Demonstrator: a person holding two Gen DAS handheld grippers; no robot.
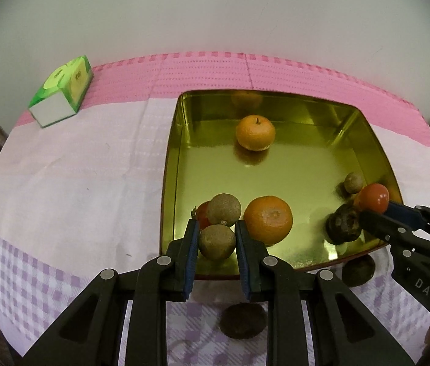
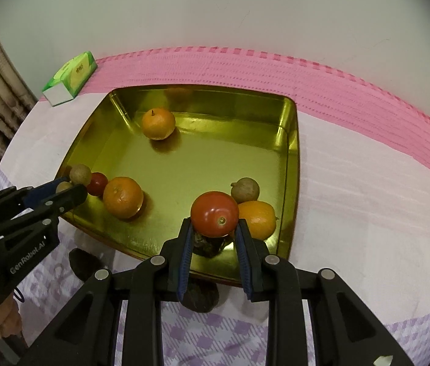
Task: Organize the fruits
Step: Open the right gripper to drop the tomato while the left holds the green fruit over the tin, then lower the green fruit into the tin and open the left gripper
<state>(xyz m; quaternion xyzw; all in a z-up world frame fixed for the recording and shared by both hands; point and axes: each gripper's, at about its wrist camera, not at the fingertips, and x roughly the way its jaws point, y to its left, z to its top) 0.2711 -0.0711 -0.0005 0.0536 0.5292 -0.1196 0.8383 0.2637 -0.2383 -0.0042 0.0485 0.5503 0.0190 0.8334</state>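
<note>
The left tongs (image 1: 217,231) grip a brown fruit (image 1: 216,241) over the near edge of the gold tray (image 1: 169,164). The right tongs (image 2: 214,228) clamp a tomato (image 2: 214,214) above a dark fruit (image 1: 343,225), seen whole only from the left wrist. Only the right wrist view shows an orange (image 2: 257,219) beside the tomato.

You have 3 orange citrus fruits (image 2: 158,123), 2 red tomatoes (image 2: 214,213) and 3 small tan-brown round fruits (image 1: 224,209) over 1 gold tray (image 2: 291,152). You also count 3 dark wrinkled fruits (image 1: 343,224): 1 by the tray's near edge, 2 on the tablecloth (image 1: 77,183). 1 green tissue box (image 1: 62,91) sits at the tabletop's far-left corner.
</note>
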